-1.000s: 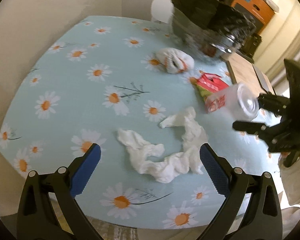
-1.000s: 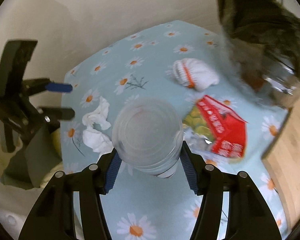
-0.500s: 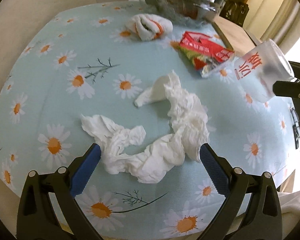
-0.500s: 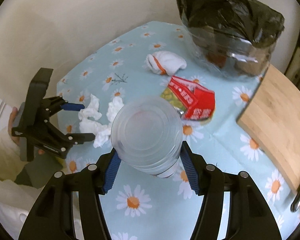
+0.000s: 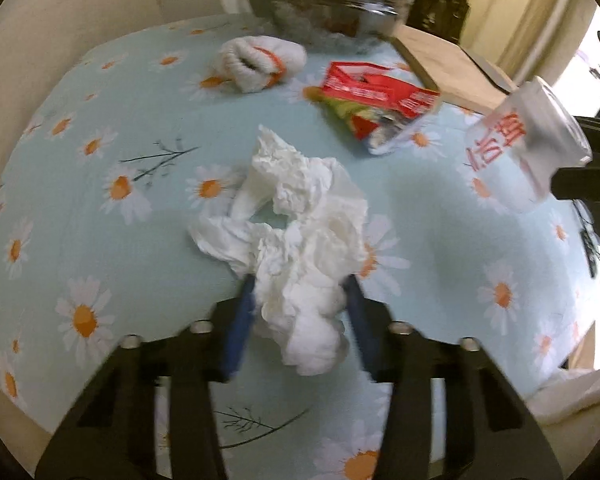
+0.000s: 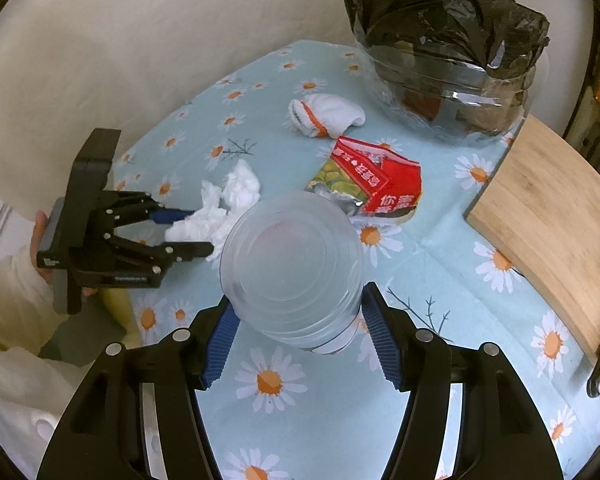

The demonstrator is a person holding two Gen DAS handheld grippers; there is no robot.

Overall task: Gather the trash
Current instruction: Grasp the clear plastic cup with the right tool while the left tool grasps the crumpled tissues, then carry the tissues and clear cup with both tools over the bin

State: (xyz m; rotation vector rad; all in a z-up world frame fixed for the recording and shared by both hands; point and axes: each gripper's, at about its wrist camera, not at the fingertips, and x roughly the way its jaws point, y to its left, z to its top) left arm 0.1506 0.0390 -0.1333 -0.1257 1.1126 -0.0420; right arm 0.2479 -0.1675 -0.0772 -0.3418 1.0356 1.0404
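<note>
A crumpled white tissue (image 5: 300, 240) lies on the daisy-print table (image 5: 100, 264). My left gripper (image 5: 300, 284) is closing on its near end, and both blue pads press into the paper. The right wrist view shows the same grip, the left gripper (image 6: 200, 232) biting the tissue (image 6: 236, 192) from the left. My right gripper (image 6: 296, 300) holds a clear plastic cup (image 6: 292, 264) above the table; its jaws are opening slightly, with the cup still between the pads. The cup (image 5: 528, 144) has red lettering. A red snack wrapper (image 6: 380, 180) lies flat behind it.
A bin lined with a black bag (image 6: 444, 40) stands at the table's far side. A rolled white sock with orange trim (image 6: 328, 120) lies in front of it. A wooden board (image 6: 548, 200) covers the right edge. A person's pale sleeve (image 6: 4, 300) is at the left.
My left gripper came down over the tissue and closed on it, bunching the paper together. My right gripper kept the cup and shifted a little across the table.
</note>
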